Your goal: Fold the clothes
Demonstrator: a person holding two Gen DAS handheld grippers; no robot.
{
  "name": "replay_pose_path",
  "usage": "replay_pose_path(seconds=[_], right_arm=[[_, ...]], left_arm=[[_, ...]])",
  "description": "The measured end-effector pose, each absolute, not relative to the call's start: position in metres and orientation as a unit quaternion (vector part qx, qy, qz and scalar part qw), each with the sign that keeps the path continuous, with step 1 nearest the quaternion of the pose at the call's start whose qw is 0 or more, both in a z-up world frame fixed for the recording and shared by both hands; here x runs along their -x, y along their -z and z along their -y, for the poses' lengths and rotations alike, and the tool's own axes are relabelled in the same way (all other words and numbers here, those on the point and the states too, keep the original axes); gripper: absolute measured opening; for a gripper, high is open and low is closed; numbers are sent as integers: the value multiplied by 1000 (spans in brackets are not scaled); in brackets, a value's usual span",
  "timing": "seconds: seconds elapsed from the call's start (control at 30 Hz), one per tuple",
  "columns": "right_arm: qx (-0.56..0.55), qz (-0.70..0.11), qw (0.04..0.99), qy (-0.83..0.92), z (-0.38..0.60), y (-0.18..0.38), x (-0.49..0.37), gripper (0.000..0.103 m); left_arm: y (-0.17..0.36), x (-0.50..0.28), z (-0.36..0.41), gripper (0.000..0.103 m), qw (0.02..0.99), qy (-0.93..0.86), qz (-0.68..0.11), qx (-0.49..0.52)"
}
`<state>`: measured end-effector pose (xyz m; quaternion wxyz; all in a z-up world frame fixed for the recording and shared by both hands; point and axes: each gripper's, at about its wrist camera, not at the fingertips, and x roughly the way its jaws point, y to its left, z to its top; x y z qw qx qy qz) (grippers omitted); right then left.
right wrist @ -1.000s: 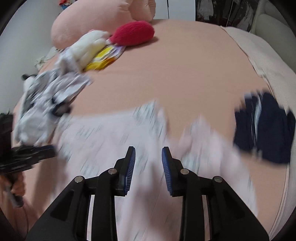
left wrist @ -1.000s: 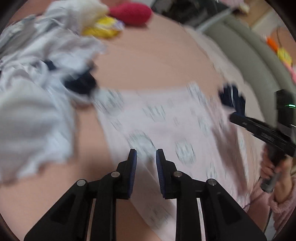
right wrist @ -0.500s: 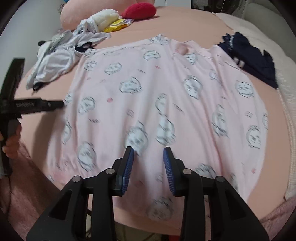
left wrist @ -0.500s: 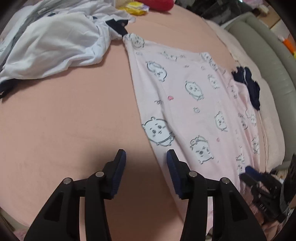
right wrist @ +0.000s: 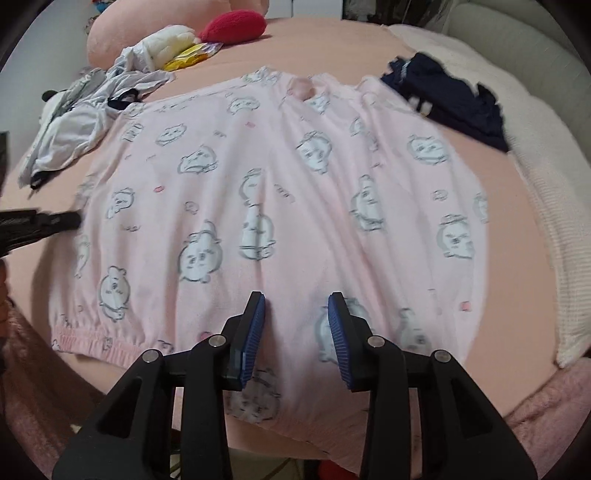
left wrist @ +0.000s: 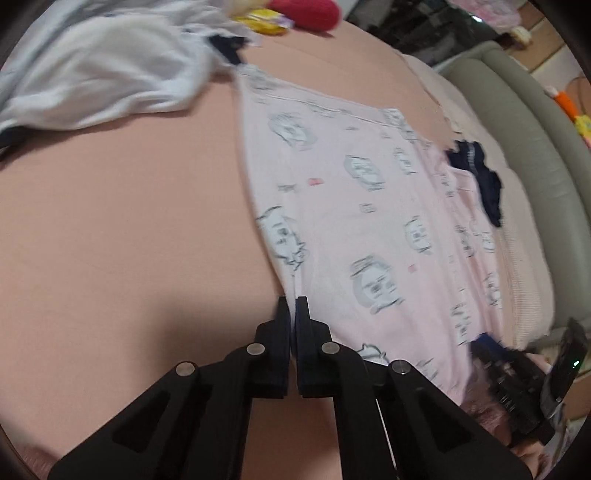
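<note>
We see a pale pink garment [right wrist: 280, 192] printed all over with white, grey-outlined cartoon faces and tiny pink marks, lying on a salmon-pink bed sheet [left wrist: 122, 221]. Beside it we find a navy garment [right wrist: 454, 107] (a few white stripes show), a white and light grey heap of clothes [right wrist: 81, 129], a red plush [right wrist: 234, 26] and a yellow packet [right wrist: 192, 55]. The right gripper [right wrist: 297, 314] has black arms and blue pads.

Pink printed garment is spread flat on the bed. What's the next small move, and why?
Probably close the right gripper on the near hem of the pink garment. Its jaws stand apart over the cloth, gripping nothing, while the left gripper is already shut at the garment's side edge. With both holds, the fold could begin.
</note>
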<state>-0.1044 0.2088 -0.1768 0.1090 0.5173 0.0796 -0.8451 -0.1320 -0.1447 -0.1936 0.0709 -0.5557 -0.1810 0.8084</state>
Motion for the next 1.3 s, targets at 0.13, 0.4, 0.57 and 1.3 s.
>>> replay_pose_path(seconds=[0.13, 0.4, 0.57, 1.3], right_arm=[[-533, -113, 83, 834, -216, 190, 110, 36], [-527, -93, 95, 840, -225, 183, 113, 41], [-522, -101, 102, 841, -227, 183, 110, 48], [-529, -117, 101, 835, -262, 185, 83, 51]], left_arm=[[201, 123, 154, 4, 71, -796, 189, 570], [196, 134, 151, 31, 59, -815, 200, 541], [170, 123, 127, 31, 51, -848, 129, 511], [192, 79, 51, 46, 103, -813, -6, 573]])
